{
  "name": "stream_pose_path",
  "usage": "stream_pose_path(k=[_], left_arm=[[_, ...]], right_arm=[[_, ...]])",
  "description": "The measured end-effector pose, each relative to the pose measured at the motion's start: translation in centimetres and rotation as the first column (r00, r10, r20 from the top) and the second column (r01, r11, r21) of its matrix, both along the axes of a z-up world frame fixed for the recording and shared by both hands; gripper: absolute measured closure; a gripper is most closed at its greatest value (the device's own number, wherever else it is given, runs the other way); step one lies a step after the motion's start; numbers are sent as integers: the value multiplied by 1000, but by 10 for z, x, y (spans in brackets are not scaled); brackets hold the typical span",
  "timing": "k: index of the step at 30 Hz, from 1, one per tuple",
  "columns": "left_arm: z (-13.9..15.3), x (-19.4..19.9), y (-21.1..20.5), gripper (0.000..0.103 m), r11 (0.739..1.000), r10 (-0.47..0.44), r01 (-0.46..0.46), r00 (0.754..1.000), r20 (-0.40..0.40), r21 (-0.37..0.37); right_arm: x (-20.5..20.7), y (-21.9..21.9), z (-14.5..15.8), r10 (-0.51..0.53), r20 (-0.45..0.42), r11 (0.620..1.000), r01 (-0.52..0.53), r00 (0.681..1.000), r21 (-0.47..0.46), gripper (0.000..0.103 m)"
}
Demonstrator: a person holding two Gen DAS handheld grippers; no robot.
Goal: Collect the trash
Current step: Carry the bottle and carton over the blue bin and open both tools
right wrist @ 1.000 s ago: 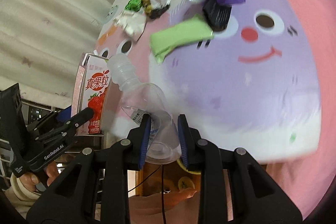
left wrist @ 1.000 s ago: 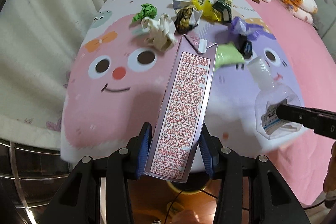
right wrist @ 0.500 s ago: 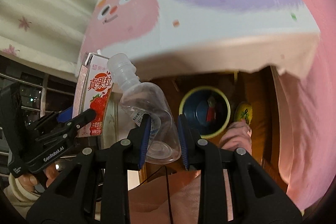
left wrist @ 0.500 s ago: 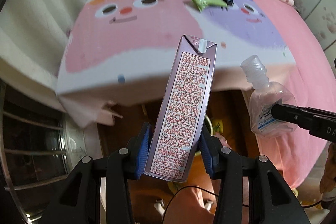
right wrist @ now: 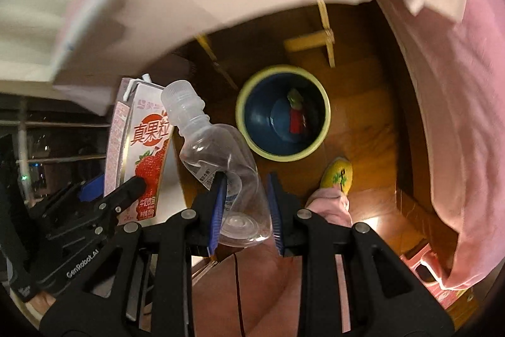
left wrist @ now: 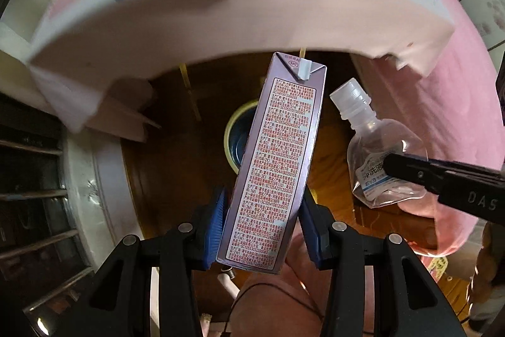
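In the left wrist view, the left gripper (left wrist: 263, 223) is clamping the lower part of a tall milk carton (left wrist: 274, 160), its 2 blue pads pressing the carton's sides; the carton is hanging above a blue bin (left wrist: 235, 138) with a pale yellow rim, standing on the wooden floor (left wrist: 176, 166) below the table's cloth edge (left wrist: 189, 21). In the right wrist view, the right gripper (right wrist: 246, 210) is squeezing the base of a clear plastic bottle (right wrist: 217, 153), cap pointing up and left, just beside the carton, with the bin sitting ahead holding scraps.
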State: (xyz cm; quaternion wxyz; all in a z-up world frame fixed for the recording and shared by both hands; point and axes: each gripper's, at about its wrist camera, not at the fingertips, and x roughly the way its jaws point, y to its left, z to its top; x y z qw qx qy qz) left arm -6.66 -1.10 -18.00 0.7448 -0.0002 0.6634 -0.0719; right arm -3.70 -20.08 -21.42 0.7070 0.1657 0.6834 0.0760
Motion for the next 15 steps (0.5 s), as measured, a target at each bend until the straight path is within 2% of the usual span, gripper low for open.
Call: stream_pose_path(k=[9, 15], left_arm=[[-129, 17, -17, 59, 997, 67, -65, 995, -81, 29], [-188, 43, -44, 58, 998, 50, -47, 995, -82, 32]], right_arm=[[23, -13, -139, -75, -91, 996, 71, 993, -46, 80], [52, -22, -204, -109, -113, 993, 103, 988, -58, 79]])
